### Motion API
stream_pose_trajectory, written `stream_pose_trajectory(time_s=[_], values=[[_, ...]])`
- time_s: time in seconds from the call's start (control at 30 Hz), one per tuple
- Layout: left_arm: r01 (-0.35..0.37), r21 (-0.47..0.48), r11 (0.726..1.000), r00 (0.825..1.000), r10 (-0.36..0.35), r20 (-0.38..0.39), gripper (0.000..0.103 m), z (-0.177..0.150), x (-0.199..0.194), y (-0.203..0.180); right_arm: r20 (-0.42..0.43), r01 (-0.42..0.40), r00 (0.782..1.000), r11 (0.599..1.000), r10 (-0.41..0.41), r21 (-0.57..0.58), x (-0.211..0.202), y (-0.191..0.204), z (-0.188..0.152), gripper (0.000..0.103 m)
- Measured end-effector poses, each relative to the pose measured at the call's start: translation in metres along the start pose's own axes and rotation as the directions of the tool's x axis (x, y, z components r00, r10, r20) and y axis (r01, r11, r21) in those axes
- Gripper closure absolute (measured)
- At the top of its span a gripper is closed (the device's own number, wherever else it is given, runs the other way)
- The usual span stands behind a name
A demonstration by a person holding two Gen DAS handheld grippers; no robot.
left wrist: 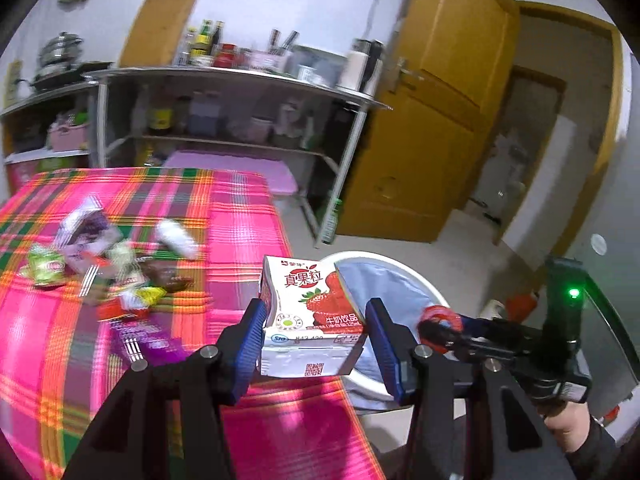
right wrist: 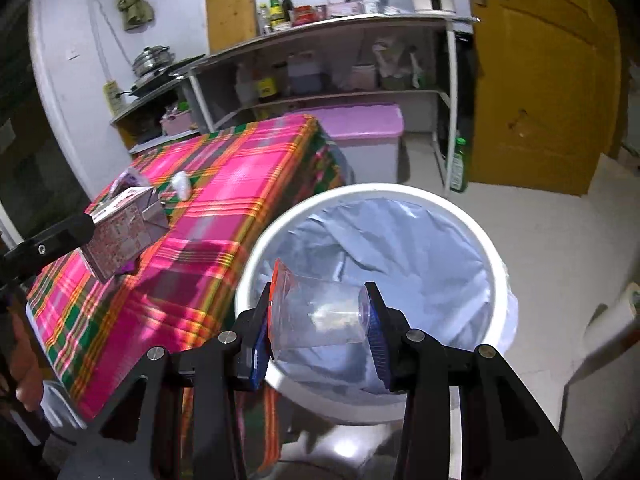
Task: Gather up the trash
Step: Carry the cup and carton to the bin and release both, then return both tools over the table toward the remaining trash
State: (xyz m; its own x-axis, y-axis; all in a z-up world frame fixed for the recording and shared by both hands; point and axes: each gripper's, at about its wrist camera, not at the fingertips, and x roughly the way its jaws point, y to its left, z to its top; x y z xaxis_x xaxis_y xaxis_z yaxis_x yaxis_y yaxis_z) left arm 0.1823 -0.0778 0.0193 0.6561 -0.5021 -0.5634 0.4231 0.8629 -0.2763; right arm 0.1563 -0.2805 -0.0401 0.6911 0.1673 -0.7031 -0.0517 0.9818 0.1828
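My left gripper [left wrist: 316,336] is shut on a strawberry milk carton [left wrist: 312,312] and holds it above the table's right edge, next to the white trash bin [left wrist: 400,268]. The carton also shows in the right wrist view [right wrist: 120,228]. My right gripper [right wrist: 320,320] is shut on a clear plastic cup with a red-edged lid [right wrist: 320,316] and holds it over the near rim of the bin [right wrist: 496,264], which has a grey-blue liner. The right gripper also shows in the left wrist view [left wrist: 444,328]. Several wrappers [left wrist: 100,268] lie on the plaid tablecloth [left wrist: 240,224].
A small white bottle [left wrist: 176,236] lies among the wrappers. A metal shelf rack [left wrist: 224,80] with bottles stands behind the table. A pink-lidded storage box [right wrist: 360,128] sits on the floor. A yellow door [right wrist: 540,80] stands open on the right.
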Motion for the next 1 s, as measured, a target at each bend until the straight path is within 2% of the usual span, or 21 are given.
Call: stream_pose_trajectory(time_s=[0.23, 0.37, 0.5, 0.73, 1.0], values=[[0.086, 0.031, 0.996, 0.993, -0.083, -0.087, 0.051, -0.002, 0.053, -0.024, -0.024, 0.031, 0.999, 0.998, -0.030, 0.047, 0.006, -0.024, -0.005, 0.059], [0.103, 0.038, 0.994, 0.987, -0.097, -0.129, 0.051, -0.005, 0.078, -0.031, -0.017, 0.043, 0.999, 0.997, -0.042, 0.067, 0.006, -0.035, -0.006, 0.042], [0.090, 0.037, 0.995, 0.986, -0.083, -0.147, 0.051, -0.007, 0.091, -0.032, -0.011, 0.049, 0.999, 0.996, -0.048, 0.073, 0.005, -0.041, -0.007, 0.042], [0.079, 0.015, 0.997, 0.992, -0.077, -0.104, 0.051, -0.006, 0.074, -0.027, 0.021, 0.048, 0.999, 0.997, -0.049, 0.065, -0.009, -0.035, -0.006, 0.042], [-0.016, -0.004, 1.000, 0.999, 0.016, -0.043, 0.051, -0.016, 0.027, -0.013, 0.058, 0.015, 0.998, 1.000, -0.017, 0.021, -0.037, -0.004, -0.015, 0.042]])
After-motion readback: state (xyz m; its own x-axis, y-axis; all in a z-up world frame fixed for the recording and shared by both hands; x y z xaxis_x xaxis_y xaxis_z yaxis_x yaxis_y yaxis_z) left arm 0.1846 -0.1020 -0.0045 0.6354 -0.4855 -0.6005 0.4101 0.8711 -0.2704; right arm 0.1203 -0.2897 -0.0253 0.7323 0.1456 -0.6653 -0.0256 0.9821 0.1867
